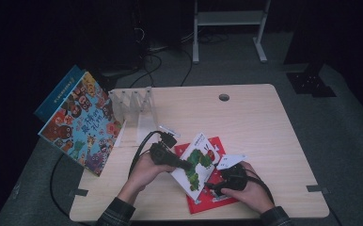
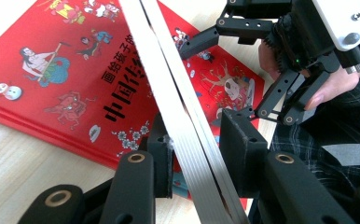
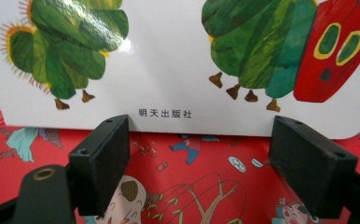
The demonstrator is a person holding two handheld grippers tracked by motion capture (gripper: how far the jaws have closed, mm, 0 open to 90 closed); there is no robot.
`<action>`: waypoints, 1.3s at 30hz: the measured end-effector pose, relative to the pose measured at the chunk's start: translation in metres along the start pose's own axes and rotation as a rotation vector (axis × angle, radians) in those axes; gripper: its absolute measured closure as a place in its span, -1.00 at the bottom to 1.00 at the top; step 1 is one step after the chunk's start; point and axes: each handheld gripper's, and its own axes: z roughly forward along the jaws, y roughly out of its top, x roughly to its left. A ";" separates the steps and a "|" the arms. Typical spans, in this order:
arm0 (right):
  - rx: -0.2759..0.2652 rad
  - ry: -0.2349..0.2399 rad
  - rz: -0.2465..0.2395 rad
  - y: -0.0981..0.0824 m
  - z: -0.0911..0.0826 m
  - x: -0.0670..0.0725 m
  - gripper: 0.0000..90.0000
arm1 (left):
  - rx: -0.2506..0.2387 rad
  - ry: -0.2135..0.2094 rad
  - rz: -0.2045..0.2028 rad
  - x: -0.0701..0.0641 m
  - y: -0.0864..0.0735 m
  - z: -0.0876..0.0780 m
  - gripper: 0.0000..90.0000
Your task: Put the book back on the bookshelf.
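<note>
Left gripper point(image 2: 194, 154) I clamp on caterpillar book point(image 2: 183, 107) edge, tilting it off red book point(image 2: 66, 84) (stack below); right gripper point(image 3: 199, 163) jaws apart, waiting just below.

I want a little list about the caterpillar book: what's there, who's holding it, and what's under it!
Book in hand: white caterpillar book, tilted up on its edge
Under it: red picture book, flat on the table
Left gripper: jaws on either side of the caterpillar book's page edge; full contact unclear
Right gripper: jaws wide apart, holding nothing, just below the caterpillar book's lower edge
Farther back on the table: clear book stand
Leaning at the table's left: big colourful book
</note>
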 end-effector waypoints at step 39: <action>-0.046 -0.319 0.315 -0.048 -0.049 -0.089 -0.46 | -0.047 0.072 0.040 -0.009 -0.004 -0.034 0.69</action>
